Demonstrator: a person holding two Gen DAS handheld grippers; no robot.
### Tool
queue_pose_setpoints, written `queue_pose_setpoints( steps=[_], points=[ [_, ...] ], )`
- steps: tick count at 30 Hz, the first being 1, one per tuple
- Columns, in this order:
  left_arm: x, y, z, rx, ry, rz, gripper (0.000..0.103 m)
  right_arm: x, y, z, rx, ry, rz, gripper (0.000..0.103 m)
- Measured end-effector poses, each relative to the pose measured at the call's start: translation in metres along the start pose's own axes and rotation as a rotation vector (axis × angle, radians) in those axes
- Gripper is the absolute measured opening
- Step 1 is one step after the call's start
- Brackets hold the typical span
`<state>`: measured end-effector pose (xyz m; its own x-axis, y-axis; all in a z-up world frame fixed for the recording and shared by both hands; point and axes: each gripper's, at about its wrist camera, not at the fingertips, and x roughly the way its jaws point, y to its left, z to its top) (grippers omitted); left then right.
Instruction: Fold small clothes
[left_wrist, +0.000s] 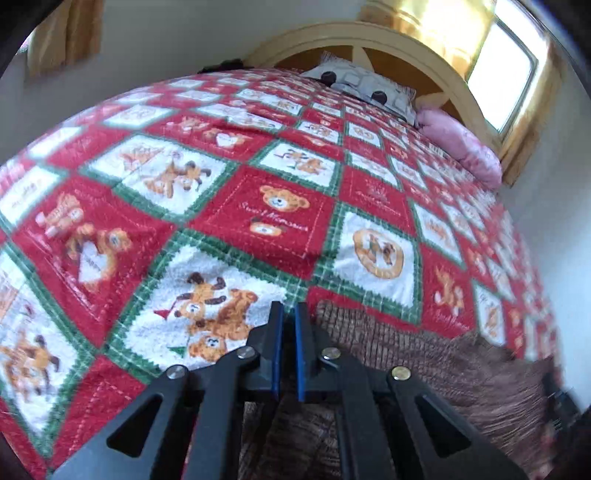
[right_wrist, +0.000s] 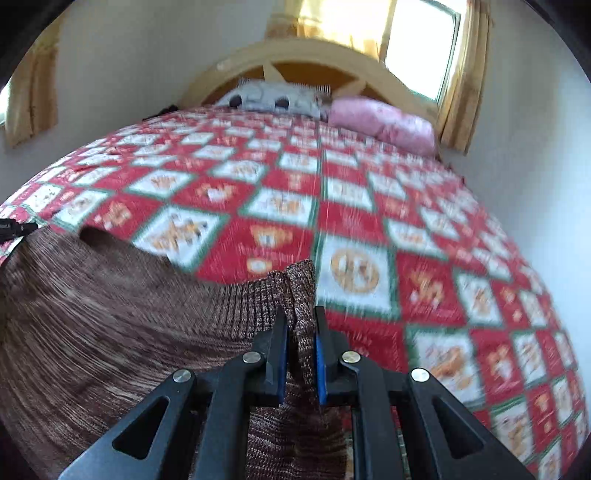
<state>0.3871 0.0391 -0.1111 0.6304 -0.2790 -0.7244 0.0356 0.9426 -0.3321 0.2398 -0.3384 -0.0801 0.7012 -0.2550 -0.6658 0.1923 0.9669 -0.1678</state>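
**Brown knit held at both ends over the bed**

Nearest, in the right wrist view: right gripper clamped on a bunched fold of the brown knit garment, jaws narrow, the pinched edge poking up past the tips. Ribbed, mottled brown and tan yarn, spread wide to the left of the fingers and sagging below them, with a darker hollow near its far edge. In the left wrist view: left gripper drawn fully together, blue pads almost meeting; same brown knit beside and beneath the fingers, trailing off to the right; whether cloth sat between the pads could not be told. Beneath the garment: red, white and green teddy-bear blanket covering the bed. Farther back: grey-white patterned pillow and pink pillow against the arched wooden headboard. Beyond: yellow curtains beside a bright window.
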Motion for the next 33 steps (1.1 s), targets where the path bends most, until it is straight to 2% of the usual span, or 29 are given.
queue_pose_setpoints(
  steps=[3,8,17,25,33],
  points=[
    [0.0,0.005,-0.002,-0.009,0.007,-0.011,0.006,0.004,-0.007,-0.004,0.031,0.021,0.023,0.012],
    [-0.001,-0.003,-0.003,0.029,-0.001,0.042,0.007,0.021,0.0,-0.005,0.001,0.098,-0.031,0.012],
    [0.004,-0.021,-0.005,0.111,-0.013,0.151,0.009,0.022,0.015,-0.006,-0.08,0.101,-0.125,0.013],
    [0.008,-0.023,-0.004,0.125,-0.011,0.171,0.009,0.029,0.015,-0.004,-0.098,0.118,-0.148,0.013],
    [0.012,-0.033,-0.006,0.17,-0.014,0.23,0.009,0.034,0.022,-0.004,-0.154,0.126,-0.19,0.013]
  ],
)
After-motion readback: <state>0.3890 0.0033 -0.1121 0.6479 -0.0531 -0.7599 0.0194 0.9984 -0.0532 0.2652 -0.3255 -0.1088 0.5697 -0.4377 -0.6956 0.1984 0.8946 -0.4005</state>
